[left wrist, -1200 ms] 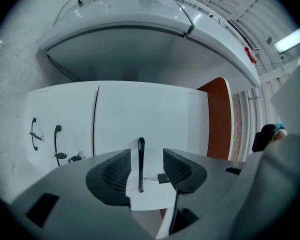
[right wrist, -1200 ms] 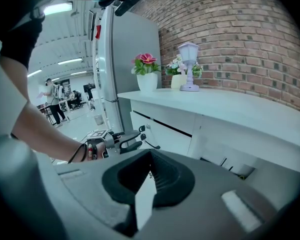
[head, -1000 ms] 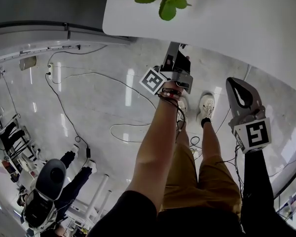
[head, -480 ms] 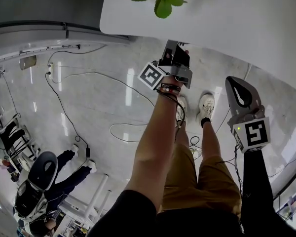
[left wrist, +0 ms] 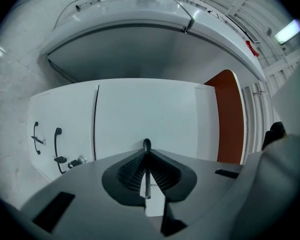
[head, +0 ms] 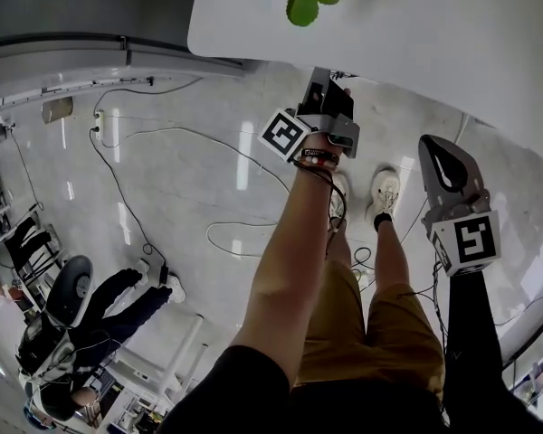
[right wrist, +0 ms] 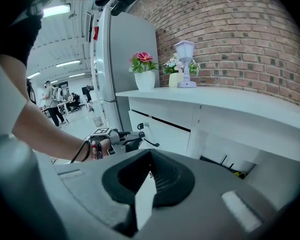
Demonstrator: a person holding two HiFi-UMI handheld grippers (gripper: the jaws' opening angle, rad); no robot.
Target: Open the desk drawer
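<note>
The white desk (head: 389, 25) fills the top of the head view. My left gripper (head: 333, 89) reaches level under its front edge. In the left gripper view the white drawer front (left wrist: 150, 109) is close ahead. The jaws of the left gripper (left wrist: 146, 159) have just been closing. They now press on the thin black drawer handle (left wrist: 146, 145), which runs between the ribbed pads. The right gripper view shows that left gripper (right wrist: 131, 140) at the handle (right wrist: 151, 144). My right gripper (head: 432, 147) hangs apart at the right, shut and holding nothing, with its tip (right wrist: 150, 156) angled down.
Two more black handles (left wrist: 56, 141) sit on the neighbouring cabinet front. A flower pot (right wrist: 145, 76) and a small lamp (right wrist: 185, 64) stand on the desk by a brick wall. Cables (head: 163, 143) trail over the floor. My shoes (head: 380, 193) are below the desk edge. A seated person (head: 100, 315) is at lower left.
Both grippers keep their places by the desk. The head view has shifted a little, and the seated person at lower left has moved.
</note>
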